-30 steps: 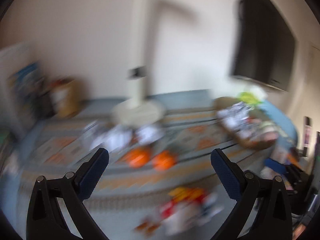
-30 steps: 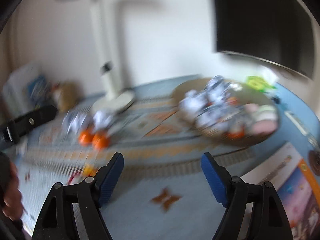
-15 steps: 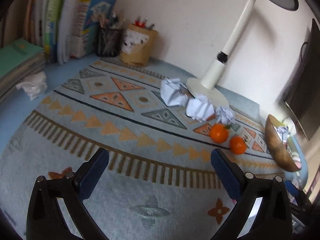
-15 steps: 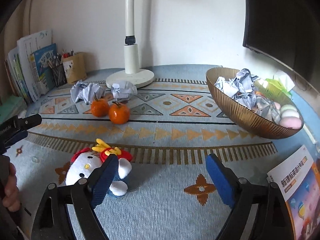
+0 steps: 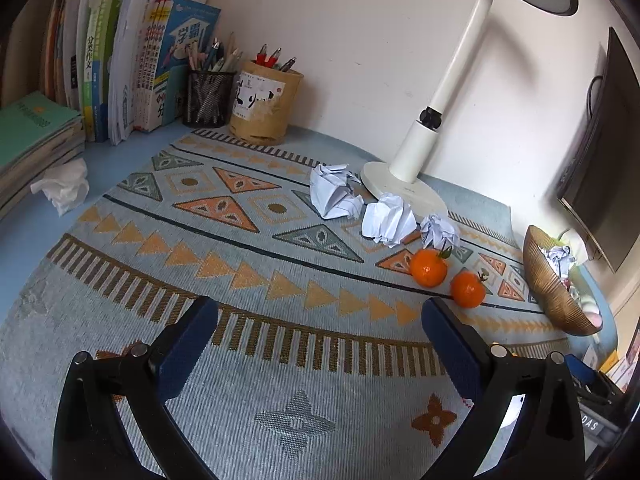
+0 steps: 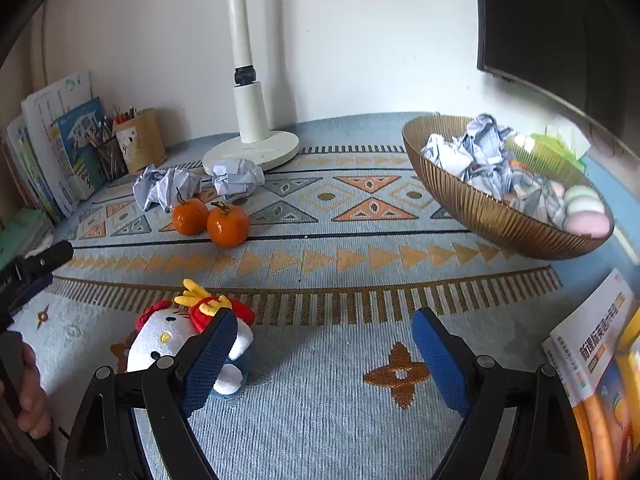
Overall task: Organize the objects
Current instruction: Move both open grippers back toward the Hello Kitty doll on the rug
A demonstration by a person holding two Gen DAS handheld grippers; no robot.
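Observation:
Two oranges [image 5: 428, 267] [image 5: 467, 289] lie on the patterned mat, also in the right wrist view [image 6: 228, 224]. Three crumpled paper balls [image 5: 387, 219] sit by the lamp base, also in the right wrist view [image 6: 237, 176]. A gold bowl [image 6: 492, 216] at the right holds crumpled paper and pastel eggs; its edge also shows in the left wrist view [image 5: 554, 292]. A white plush toy with a red bow [image 6: 188, 334] lies beside my right gripper's left finger. My left gripper [image 5: 318, 340] and right gripper [image 6: 324, 354] are open and empty above the mat.
A white desk lamp [image 5: 416, 148] stands at the back. Books [image 5: 120, 60], two pen holders [image 5: 264, 108] and a tissue [image 5: 64, 188] are at the left. A dark monitor [image 6: 560, 24] hangs at the right. A booklet [image 6: 592, 352] lies at the front right.
Both views went from blurred motion to steady. The left gripper swung left toward the books and drew slightly nearer. The right gripper settled by the plush toy.

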